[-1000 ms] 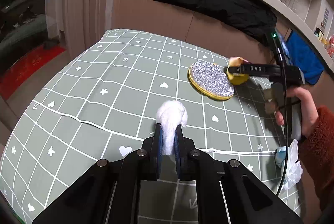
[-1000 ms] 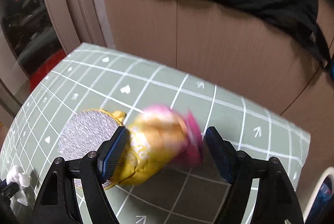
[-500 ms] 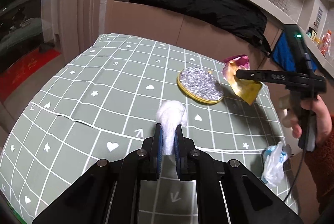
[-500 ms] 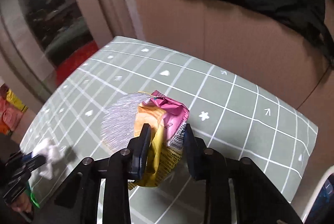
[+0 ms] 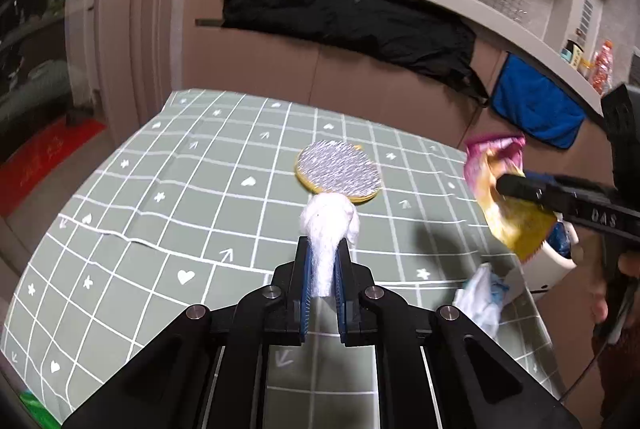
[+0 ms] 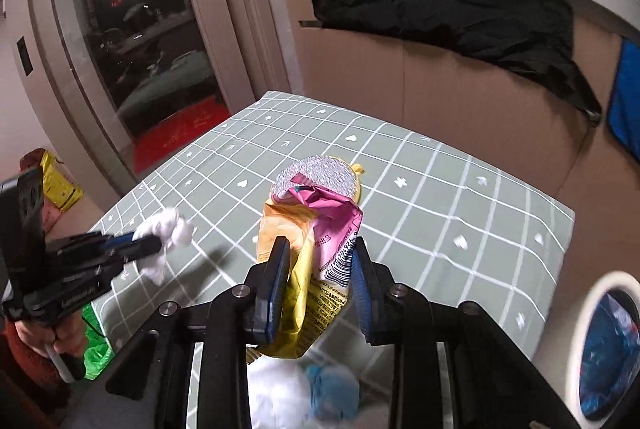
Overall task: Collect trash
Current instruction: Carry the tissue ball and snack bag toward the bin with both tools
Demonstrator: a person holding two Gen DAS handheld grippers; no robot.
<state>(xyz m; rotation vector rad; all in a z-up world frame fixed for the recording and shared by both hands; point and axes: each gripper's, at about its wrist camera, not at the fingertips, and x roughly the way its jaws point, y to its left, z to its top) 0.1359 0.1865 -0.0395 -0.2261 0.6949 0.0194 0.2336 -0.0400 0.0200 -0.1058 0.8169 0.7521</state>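
My left gripper (image 5: 322, 249) is shut on a white tissue wad (image 5: 330, 221) and holds it above the green checked tablecloth (image 5: 160, 229). In the right wrist view the same wad (image 6: 168, 233) shows at the left, in the left gripper (image 6: 148, 245). My right gripper (image 6: 320, 253) is shut on a crumpled yellow and pink snack wrapper (image 6: 312, 213), clear of the table. From the left wrist view the wrapper (image 5: 508, 205) hangs near the table's right edge, over a white bin (image 5: 556, 261).
A glittery silver disc with a yellow rim (image 5: 340, 171) lies mid-table. A crumpled white and blue plastic bag (image 5: 480, 293) sits at the right edge beside the bin (image 6: 592, 293). Behind the table are a cabinet with a black garment (image 5: 340, 17) and a blue towel (image 5: 536, 109).
The right gripper's jaws closed on the snack wrapper beside the disc and carried it up and toward the table's right edge. The left gripper rose a little with the tissue.
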